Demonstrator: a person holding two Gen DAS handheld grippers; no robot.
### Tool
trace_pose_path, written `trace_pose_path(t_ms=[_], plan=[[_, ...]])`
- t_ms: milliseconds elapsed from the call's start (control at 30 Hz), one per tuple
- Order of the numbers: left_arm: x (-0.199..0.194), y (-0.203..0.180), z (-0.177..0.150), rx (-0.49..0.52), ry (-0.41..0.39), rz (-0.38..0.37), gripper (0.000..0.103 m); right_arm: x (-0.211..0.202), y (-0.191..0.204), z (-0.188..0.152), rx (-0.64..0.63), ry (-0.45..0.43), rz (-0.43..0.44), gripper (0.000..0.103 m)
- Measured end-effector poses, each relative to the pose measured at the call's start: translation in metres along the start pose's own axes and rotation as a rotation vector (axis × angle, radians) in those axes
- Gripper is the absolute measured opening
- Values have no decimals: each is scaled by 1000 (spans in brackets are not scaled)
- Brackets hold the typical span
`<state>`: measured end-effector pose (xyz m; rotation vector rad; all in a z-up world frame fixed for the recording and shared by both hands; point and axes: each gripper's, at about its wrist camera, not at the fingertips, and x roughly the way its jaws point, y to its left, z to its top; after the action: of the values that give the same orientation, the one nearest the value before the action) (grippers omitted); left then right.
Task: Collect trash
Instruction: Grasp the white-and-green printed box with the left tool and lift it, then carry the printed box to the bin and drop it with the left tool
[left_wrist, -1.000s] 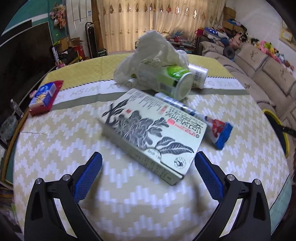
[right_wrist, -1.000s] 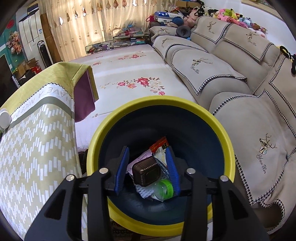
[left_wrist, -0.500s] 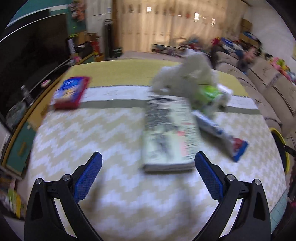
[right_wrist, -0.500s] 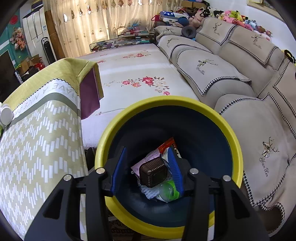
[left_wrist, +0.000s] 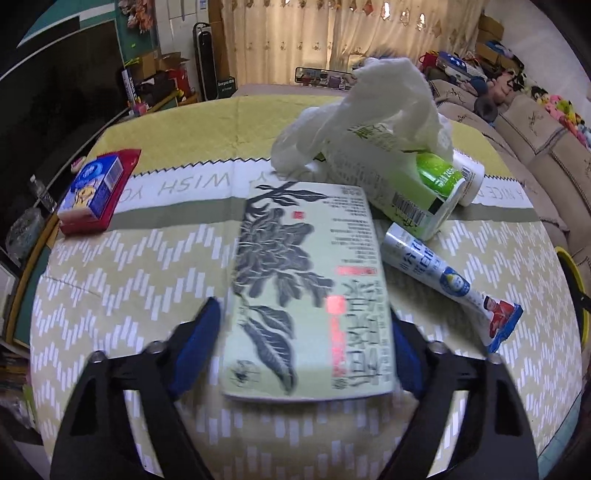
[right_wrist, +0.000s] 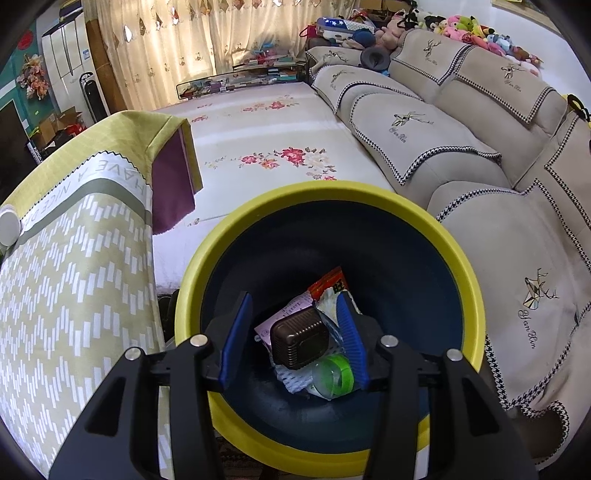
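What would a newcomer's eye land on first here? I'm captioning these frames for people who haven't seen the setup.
Probably the big pale green box printed with dark leaves, lying on the zigzag tablecloth between the closing jaws of the left hand-held gripper. Next, the yellow-rimmed bin beside the table, already holding trash, with the right hand-held gripper above it. Behind the box sits crumpled white tissue.

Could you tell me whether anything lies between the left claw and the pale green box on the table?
Nothing visible does: the left claw is closing with the box already between its fingers, clear of the toothpaste tube.
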<state>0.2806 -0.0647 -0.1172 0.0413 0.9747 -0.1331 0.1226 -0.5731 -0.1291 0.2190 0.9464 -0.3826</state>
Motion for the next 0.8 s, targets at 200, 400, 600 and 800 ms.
trace_pose_path(t_ms=[200,400,600,800], plan=[[-7,-5,-1,22,-14,-19,71,-2,5,-1,-14,-2,13,46],[-53,-10,-13,44,-85,-29,71,-9,4,-2,-15,-14,20,46],[-105,-42,-22,99,-154,-93,71,-12,4,-6,-20,-15,31,46],[-127,-107,-18,218,-173,-215,71,-20,-15,-8,10,-33,22,46]])
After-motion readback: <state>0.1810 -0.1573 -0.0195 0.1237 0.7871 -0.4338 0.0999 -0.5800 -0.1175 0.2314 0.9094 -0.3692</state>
